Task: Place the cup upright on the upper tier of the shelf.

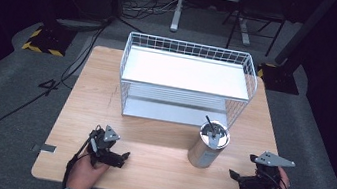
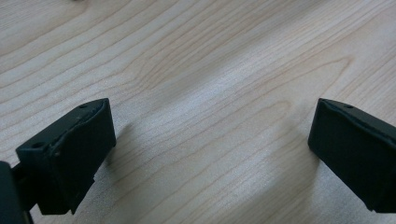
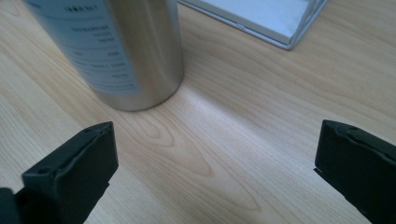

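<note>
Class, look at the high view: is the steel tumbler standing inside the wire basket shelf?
No, the steel tumbler stands upright on the wooden table, in front of the wire basket shelf and outside its frame.

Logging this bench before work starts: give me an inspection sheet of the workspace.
Surface: wooden table, bare grain between things.
Job's things: steel tumbler upright, lid on, in front of the white wire rack.
Clutter: nothing seen.
Grippers: left hand-held gripper open on bare wood; right hand-held gripper open, facing the tumbler, apart from it.
Cables: one trails from each gripper; black cables on the floor.
Surroundings: grey floor, dark room, stand legs behind.
</note>
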### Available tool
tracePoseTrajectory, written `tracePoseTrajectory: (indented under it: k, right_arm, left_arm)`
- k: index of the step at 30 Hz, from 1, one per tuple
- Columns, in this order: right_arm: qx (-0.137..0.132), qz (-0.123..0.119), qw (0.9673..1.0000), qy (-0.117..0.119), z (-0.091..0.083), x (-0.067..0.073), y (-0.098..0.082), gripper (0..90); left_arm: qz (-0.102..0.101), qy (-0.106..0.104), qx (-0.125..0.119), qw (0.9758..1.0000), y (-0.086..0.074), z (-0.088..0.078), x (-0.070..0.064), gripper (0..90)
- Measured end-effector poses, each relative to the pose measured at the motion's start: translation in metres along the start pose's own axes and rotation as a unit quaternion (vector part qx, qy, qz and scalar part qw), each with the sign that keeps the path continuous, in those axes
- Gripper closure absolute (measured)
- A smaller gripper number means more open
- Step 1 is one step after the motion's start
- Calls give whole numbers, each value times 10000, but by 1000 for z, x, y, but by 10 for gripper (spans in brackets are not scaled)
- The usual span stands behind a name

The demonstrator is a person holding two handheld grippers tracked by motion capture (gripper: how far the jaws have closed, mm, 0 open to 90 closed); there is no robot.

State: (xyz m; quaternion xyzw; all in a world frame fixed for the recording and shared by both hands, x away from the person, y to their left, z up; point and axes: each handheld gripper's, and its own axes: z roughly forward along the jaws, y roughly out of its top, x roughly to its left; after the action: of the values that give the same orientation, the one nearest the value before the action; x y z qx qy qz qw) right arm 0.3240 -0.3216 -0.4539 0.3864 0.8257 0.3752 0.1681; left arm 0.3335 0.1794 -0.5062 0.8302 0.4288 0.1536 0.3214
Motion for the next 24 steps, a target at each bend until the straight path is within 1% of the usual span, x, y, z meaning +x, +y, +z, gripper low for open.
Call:
tracePoseTrajectory:
  k: [4,6,9,11,14,20,21,22,24]
  right_arm:
    - [-216,-62,9997,9,-4,4,4,0]
    - [-348,-10,9994,10,-6,5,6,0]
    - [-569,-9,9984,19,-8,8,10,0]
    - [-656,-56,9978,22,-8,10,13,0]
    - [-744,-94,9972,68,-8,14,18,0]
    - [-924,-252,9953,160,-4,21,31,0]
    - [-924,-252,9953,160,-4,21,31,0]
    - [-947,-282,9949,214,-1,23,36,0]
    - [-935,-308,9949,236,2,25,39,0]
  left_arm:
    - [4,0,1,10000,0,0,0,13]
    - [2,0,1,10000,0,0,0,12]
    - [1,0,0,10000,0,0,0,12]
    - [1,-1,1,10000,0,0,0,12]
    - [1,0,1,10000,0,0,0,12]
    - [1,-1,0,10000,0,0,0,13]
    - [1,-1,0,10000,0,0,0,13]
    - [1,-2,1,10000,0,0,0,13]
    - [0,-1,0,10000,0,0,0,12]
